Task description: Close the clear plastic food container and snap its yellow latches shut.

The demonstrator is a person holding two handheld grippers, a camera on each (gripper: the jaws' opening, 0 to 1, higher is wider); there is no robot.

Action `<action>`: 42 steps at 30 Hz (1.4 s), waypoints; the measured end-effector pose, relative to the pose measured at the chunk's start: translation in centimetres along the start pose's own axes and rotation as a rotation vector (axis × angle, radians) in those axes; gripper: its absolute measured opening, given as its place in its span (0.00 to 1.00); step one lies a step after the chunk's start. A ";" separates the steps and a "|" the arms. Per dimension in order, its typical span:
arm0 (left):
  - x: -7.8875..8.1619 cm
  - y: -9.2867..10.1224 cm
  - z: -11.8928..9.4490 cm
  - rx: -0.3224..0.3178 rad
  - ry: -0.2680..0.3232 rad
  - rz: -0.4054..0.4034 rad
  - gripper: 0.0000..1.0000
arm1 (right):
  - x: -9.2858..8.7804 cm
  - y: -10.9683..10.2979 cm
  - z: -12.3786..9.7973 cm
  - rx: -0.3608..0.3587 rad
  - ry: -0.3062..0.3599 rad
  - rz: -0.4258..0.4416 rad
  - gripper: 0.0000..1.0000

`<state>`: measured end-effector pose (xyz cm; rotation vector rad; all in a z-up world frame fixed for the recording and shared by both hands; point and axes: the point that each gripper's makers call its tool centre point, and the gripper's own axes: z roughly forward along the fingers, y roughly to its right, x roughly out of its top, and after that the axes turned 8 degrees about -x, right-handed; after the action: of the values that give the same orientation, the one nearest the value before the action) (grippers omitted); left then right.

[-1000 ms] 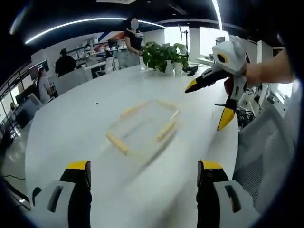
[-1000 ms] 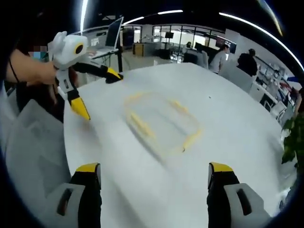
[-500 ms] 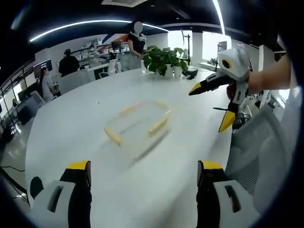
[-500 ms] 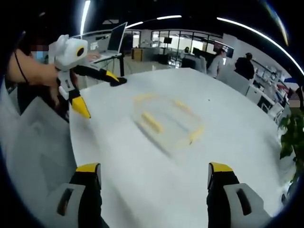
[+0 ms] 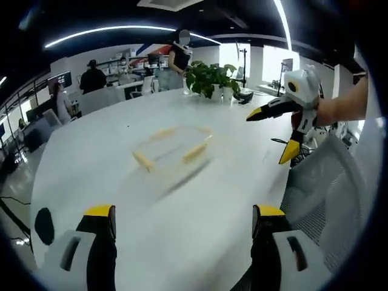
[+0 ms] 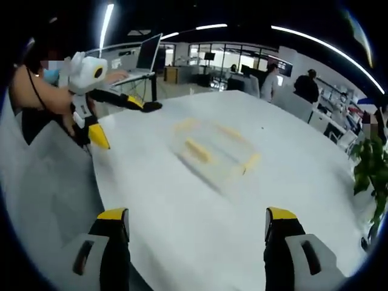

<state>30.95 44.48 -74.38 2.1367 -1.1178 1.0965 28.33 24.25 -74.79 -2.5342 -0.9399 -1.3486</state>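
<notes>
Both tools, left tool [image 5: 182, 219] and right tool [image 6: 197, 223], hang spread open, well off the container [image 5: 173, 151] on the tabletop [image 5: 121, 182]; approach comes next, toward its yellow latches [image 5: 194, 151]

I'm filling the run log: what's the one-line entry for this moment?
left gripper: open, empty | right gripper: open, empty | clear container: on white table, untouched | yellow latches: state unclear

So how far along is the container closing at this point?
The clear container sits on the white table; blur hides its lid and yellow latches. Left gripper and right gripper are open, apart from it. Closing and latching appear left.
</notes>
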 end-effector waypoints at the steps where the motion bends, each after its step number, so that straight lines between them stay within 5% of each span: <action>1: -0.1 0.1 -0.1 -0.001 0.007 -0.004 0.94 | 0.1 0.0 -0.2 -0.004 0.012 0.004 0.94; 14: -1.7 1.0 -1.7 0.010 0.037 -0.050 0.96 | -0.9 -0.3 -2.0 -0.030 0.062 0.025 0.93; 42: -1.5 1.3 -2.4 0.023 0.083 -0.050 0.95 | -1.6 -0.5 -2.4 -0.066 0.090 0.070 0.93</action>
<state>28.26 46.16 -74.21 2.1051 -1.0133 1.1694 25.65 23.02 -74.70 -2.5043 -0.7965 -1.4823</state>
